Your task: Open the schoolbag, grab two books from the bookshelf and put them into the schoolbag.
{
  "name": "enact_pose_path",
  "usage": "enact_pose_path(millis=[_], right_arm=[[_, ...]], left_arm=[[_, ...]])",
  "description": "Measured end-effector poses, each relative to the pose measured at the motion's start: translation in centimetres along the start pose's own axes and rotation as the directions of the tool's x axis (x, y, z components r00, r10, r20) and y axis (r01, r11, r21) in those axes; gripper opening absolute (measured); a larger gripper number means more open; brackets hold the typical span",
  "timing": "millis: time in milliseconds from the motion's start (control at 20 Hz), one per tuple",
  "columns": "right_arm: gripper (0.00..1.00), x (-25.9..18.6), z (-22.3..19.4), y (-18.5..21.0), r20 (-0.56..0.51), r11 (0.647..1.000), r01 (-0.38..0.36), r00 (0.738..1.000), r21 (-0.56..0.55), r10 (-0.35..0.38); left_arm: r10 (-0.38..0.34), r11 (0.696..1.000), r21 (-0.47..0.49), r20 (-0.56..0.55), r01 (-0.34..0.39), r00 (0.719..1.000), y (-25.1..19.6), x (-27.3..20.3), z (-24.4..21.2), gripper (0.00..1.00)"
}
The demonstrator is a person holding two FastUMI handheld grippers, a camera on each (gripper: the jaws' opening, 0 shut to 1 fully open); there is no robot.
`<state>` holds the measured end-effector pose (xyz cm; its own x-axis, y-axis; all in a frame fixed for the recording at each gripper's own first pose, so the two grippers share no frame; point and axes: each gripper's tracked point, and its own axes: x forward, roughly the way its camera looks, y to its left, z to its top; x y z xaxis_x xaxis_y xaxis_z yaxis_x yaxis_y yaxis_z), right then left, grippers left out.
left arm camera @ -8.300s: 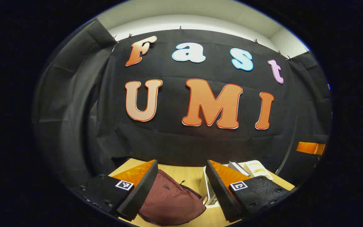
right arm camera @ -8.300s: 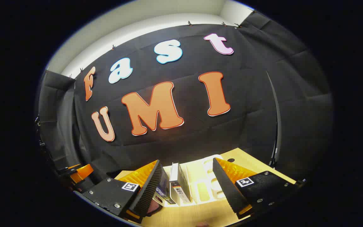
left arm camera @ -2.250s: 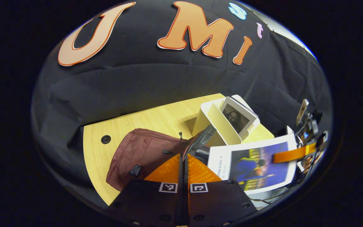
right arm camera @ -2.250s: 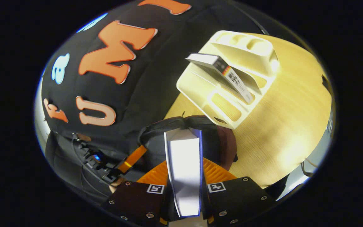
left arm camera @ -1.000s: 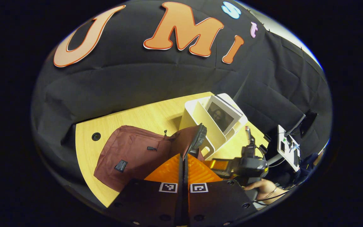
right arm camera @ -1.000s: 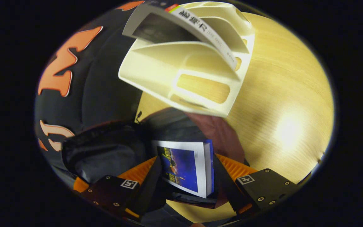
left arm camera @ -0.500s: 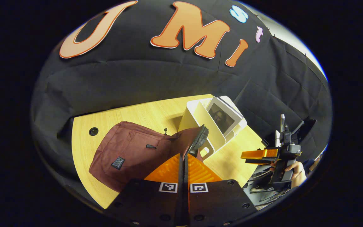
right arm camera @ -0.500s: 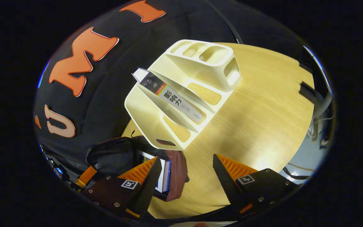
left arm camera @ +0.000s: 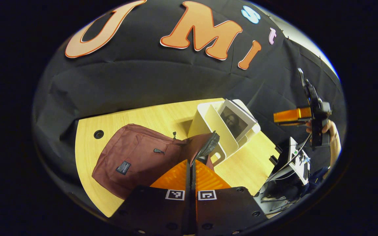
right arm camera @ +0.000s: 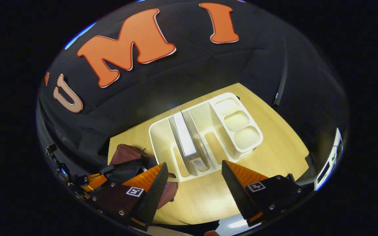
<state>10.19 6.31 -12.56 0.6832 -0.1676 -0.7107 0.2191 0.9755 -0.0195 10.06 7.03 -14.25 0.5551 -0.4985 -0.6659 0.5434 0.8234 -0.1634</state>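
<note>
Schoolbag (left arm camera: pixel 136 160) lay flat on the pale wooden table (left arm camera: pixel 149 114), maroon, with its zipped edge (left arm camera: pixel 207 149) lifted at the end nearest the bookshelf (left arm camera: pixel 208 126). Left claw (left arm camera: pixel 191 168) was clenched on that raised edge, both fingers pressed together with the fabric and zip pinched between them. A small dark label and a zip pull showed on the bag's top face in the left gripper view.

Bookshelf stood just beside the bag's open end, a cream plastic rack with slanted dividers and three small cups at one end (the cups were plain in the right gripper view). One book (left arm camera: pixel 236 119) leaned in a middle slot; its cover carried a dark portrait in the left gripper view. In the right gripper view the same book (right arm camera: pixel 185 137) showed edge-on, upright between two dividers of the bookshelf (right arm camera: pixel 238 131).

Right claw (right arm camera: pixel 194 178) hung above the table in front of the rack, released, fingers spread wide with nothing between them. From the left gripper view the right claw (left arm camera: pixel 290 116) appeared well above the table, off to the rack's far side, with a hand (left arm camera: pixel 328 129) gripping its handle.

In the right gripper view the schoolbag (right arm camera: pixel 126 155) sat left of the rack, its dark opening partly hidden behind one finger (right arm camera: pixel 149 190). Contents of the bag could not be made out.
</note>
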Motion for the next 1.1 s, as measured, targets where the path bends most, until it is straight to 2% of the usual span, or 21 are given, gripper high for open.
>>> enact_pose_path(millis=[100, 250, 400, 500, 700, 750, 800, 850, 900, 950, 1100], right_arm=[[0.98, 2.3, 2.2, 0.9, -0.030, 0.995, 0.022, 0.999, -0.099, -0.025], [0.98, 7.7, 2.8, 1.8, -0.125, 0.968, 0.046, 0.989, -0.247, -0.079], [0.98, 12.4, 1.9, 1.1, -0.206, 0.948, 0.084, 0.967, -0.307, -0.152], [0.99, 14.0, 0.4, 0.4, -0.264, 0.934, 0.108, 0.942, -0.342, -0.205], [0.97, 15.7, -0.5, 0.5, -0.315, 0.935, 0.098, 0.925, -0.341, -0.212], [0.80, 15.9, -1.0, 0.3, -0.335, 0.936, 0.107, 0.915, -0.334, -0.224], [0.44, 16.7, -0.8, 0.9, -0.325, 0.957, 0.112, 0.924, -0.266, -0.199], [0.40, 16.4, -0.9, 1.4, -0.328, 0.962, 0.116, 0.924, -0.245, -0.195], [0.29, 16.1, -0.8, 1.0, -0.325, 0.963, 0.116, 0.926, -0.245, -0.194], [0.39, 15.7, -0.6, 1.1, -0.321, 0.964, 0.118, 0.927, -0.237, -0.193], [0.38, 13.3, 1.0, 1.7, -0.296, 0.976, 0.099, 0.943, -0.193, -0.154]], left_arm=[[0.011, 1.000, -0.006, -0.002, -0.011, 1.000, 0.5, 0.2, 0.0, 0.01], [0.020, 0.999, -0.035, 0.004, -0.020, 1.000, 1.1, 0.0, 0.0, 0.01], [0.039, 0.998, -0.044, 0.007, -0.039, 0.999, 1.7, -0.3, 0.2, 0.01], [0.044, 0.998, -0.044, 0.006, -0.044, 0.999, 1.9, -0.4, 0.2, 0.01], [0.049, 0.997, -0.055, -0.001, -0.049, 0.999, 2.2, -0.6, -0.1, 0.01], [0.049, 0.997, -0.058, -0.004, -0.049, 0.999, 2.2, -0.5, -0.1, 0.01], [0.050, 0.997, -0.056, -0.005, -0.051, 0.999, 2.2, -0.7, -0.2, 0.01], [0.051, 0.997, -0.052, -0.006, -0.051, 0.999, 2.1, -0.7, -0.2, 0.01], [0.052, 0.998, -0.044, -0.005, -0.052, 0.999, 2.1, -0.8, -0.1, 0.01], [0.052, 0.998, -0.041, -0.005, -0.052, 0.999, 2.1, -0.9, -0.1, 0.01], [0.033, 0.998, -0.052, -0.008, -0.033, 0.999, 1.6, -0.6, -0.2, 0.01]])
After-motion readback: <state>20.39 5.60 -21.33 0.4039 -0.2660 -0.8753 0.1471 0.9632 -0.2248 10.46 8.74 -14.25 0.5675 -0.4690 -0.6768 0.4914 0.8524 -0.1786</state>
